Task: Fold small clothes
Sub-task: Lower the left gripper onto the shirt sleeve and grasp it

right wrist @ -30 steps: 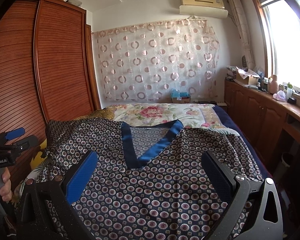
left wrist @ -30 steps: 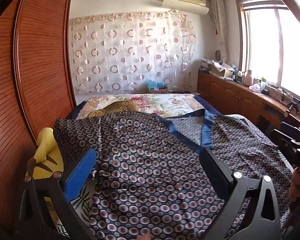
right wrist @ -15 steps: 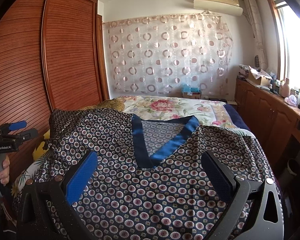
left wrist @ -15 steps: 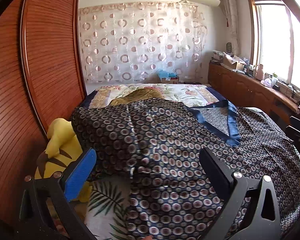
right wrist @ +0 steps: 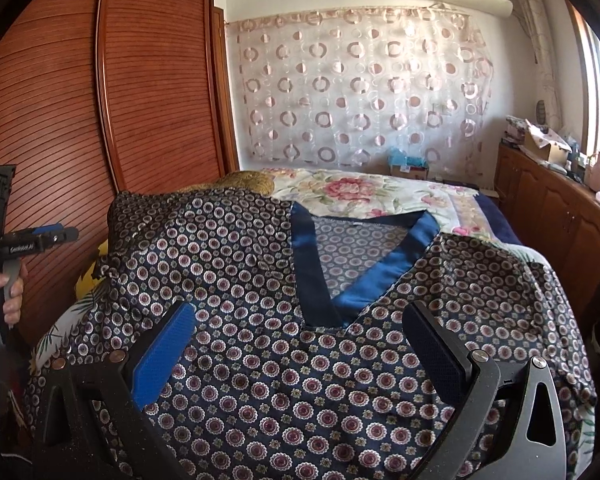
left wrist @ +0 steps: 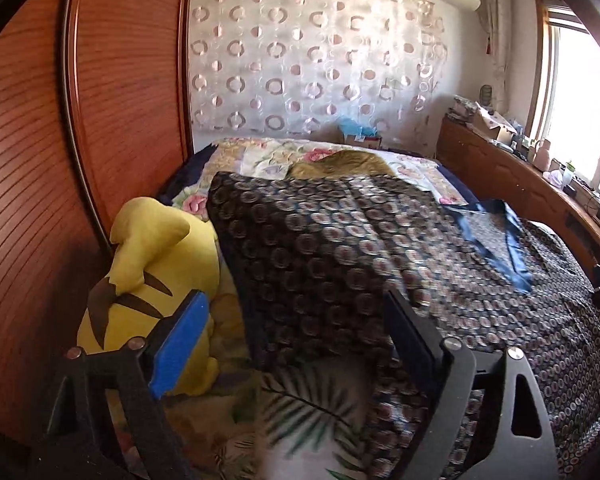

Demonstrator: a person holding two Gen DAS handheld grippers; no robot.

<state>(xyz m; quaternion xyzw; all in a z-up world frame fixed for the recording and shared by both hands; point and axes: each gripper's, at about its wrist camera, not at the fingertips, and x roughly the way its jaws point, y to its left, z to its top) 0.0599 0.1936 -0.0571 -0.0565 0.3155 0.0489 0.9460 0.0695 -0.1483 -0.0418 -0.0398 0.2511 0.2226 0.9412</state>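
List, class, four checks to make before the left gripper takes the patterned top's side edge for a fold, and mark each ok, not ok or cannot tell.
1. Left gripper free of cloth: ok; jaws closing, nothing pinched.
2. Edge of the patterned top between its fingers: ok; the edge lies there, over the leaf-print sheet.
3. Yellow plush toy out of the grip: ok; it sits beside the left finger, outside the gap.
4. Right gripper open above the top: ok.
5. Top lying flat: not ok; its left side is rumpled.
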